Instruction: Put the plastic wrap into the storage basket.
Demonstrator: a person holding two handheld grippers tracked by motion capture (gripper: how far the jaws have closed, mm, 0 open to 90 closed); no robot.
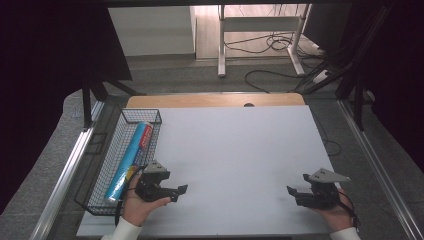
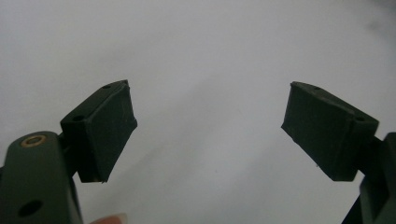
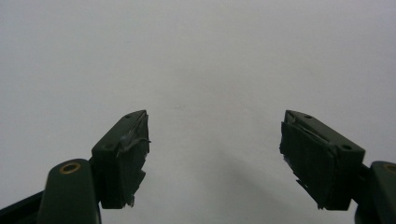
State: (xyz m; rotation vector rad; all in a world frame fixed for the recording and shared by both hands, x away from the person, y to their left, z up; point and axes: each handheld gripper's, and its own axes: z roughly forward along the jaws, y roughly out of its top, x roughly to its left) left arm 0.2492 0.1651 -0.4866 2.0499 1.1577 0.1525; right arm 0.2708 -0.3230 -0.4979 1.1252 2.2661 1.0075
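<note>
We can read no text anywhere. The blue roll [image 1: 131, 160] in the wire basket [image 1: 95, 197] carries a red label patch near its far end, but its print is too small and blurred for us to make out. We find no other labels, numbers or signs.

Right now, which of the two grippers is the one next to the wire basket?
The left gripper, held beside the wire basket with the blue roll in it. The right gripper is at the far side of the white table. Both are open.
</note>
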